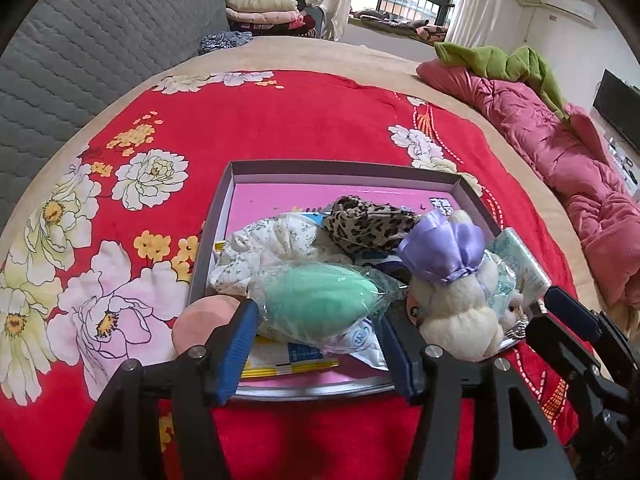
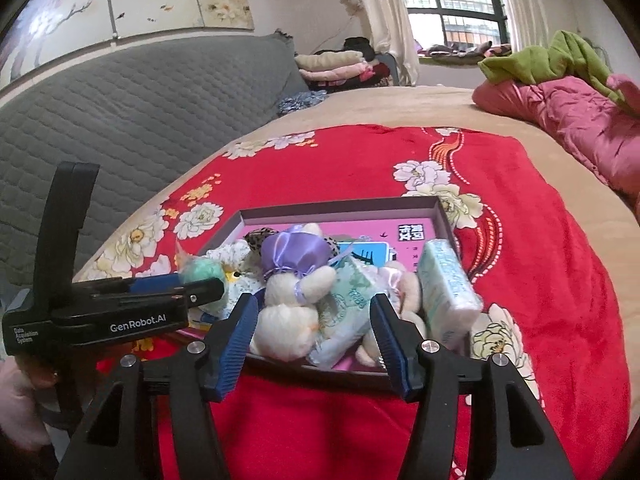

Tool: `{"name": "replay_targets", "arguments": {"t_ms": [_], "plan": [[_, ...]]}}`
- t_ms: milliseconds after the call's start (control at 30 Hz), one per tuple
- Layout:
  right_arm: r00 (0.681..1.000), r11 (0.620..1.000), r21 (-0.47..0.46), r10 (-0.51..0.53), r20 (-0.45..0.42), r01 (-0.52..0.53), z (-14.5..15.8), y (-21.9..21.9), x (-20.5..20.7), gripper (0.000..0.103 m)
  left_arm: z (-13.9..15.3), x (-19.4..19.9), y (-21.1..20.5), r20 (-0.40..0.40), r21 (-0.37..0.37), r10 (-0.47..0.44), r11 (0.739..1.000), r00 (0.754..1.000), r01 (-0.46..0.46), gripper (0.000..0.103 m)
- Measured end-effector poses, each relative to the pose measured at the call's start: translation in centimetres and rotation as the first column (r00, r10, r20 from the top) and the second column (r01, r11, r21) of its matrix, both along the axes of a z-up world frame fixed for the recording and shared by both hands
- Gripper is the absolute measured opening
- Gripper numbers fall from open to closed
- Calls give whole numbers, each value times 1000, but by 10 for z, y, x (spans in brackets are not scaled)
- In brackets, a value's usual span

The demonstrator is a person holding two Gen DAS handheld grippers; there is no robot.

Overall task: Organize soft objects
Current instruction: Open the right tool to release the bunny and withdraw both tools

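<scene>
On the red flowered bedspread (image 1: 280,120) sits a shallow box (image 1: 344,168), and everything soft is heaped at its near end. Left claw (image 1: 316,344) hangs over the near rim, tilted down, its blue fingers (image 1: 240,344) standing apart either side of a green sponge in a crinkly plastic wrap (image 1: 320,304). The pads don't seem to press on it, so I'd call that loose, not gripped. That sponge looks feather-light and squashy, but the film will be slick; best to pinch across the fat middle, not the twisted tail of wrap.

Right claw (image 2: 314,332) now, also open, nothing clamped, angled down at the box from the near edge. In front of it lies a cream plush toy (image 2: 288,320) with a purple satin bow (image 2: 292,252), leaning on a tissue pack (image 2: 352,300), and a second tissue pack (image 2: 448,284) tipped up against the right wall. The toy will give under the pads and won't slip much; take it round the body. The packs are soft but slippery, so grab them across the short side.

Further in, a floral cloth (image 1: 272,248) and a leopard-print piece (image 1: 368,224) lie bunched together, limp stuff that wants a pinch at a fold. Beside the box, a pink round pad (image 1: 204,320) rests on the bedspread.
</scene>
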State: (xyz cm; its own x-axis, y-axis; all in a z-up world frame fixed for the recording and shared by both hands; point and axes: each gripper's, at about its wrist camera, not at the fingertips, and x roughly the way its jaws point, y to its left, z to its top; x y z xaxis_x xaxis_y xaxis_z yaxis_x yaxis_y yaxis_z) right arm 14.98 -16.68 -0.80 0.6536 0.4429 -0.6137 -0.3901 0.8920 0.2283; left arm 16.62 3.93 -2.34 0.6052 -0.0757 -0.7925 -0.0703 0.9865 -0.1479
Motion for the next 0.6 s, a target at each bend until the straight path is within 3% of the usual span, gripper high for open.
{"name": "replay_targets", "arguments": {"t_ms": [600], "plan": [[998, 999, 3, -51, 35, 51, 23, -20, -24, 65, 31, -28, -3, 62, 22, 26, 999, 998, -28, 61]]}}
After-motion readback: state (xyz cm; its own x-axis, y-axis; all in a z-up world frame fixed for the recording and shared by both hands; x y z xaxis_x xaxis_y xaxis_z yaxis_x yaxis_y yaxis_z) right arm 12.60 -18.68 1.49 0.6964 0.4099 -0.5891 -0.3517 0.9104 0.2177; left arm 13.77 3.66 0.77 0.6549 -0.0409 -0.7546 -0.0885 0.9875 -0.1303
